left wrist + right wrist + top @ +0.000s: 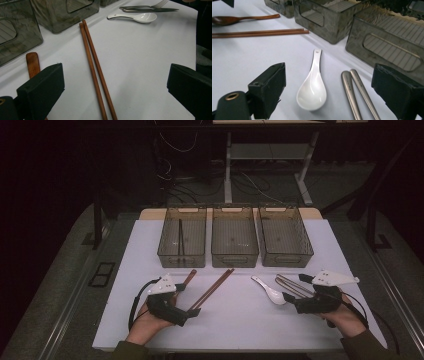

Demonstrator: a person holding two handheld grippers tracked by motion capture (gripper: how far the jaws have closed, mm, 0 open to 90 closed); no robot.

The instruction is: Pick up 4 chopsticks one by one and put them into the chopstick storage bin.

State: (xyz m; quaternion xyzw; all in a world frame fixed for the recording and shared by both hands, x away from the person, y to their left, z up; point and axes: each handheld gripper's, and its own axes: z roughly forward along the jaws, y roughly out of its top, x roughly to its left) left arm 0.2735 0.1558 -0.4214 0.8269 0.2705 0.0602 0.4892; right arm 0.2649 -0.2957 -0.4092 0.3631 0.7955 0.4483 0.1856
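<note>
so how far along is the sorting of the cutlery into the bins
Barely begun. One thin utensil already lies in the left bin. Both grippers, left and right, are open and hold nothing. Chopsticks, wooden spoon, white spoon and metal cutlery remain on the table.

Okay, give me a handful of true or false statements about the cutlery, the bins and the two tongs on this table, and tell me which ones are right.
1. The left tongs are open with the wooden chopsticks lying between their jaws. True.
2. The white spoon is clamped in the right tongs. False: it lies free on the table, and those tongs are open.
3. Three bins stand in a row at the far side of the white mat. True.
4. The middle bin holds the metal cutlery. False: the metal cutlery lies on the mat beside the white spoon.
5. A wooden spoon lies beside the chopsticks. True.
</note>
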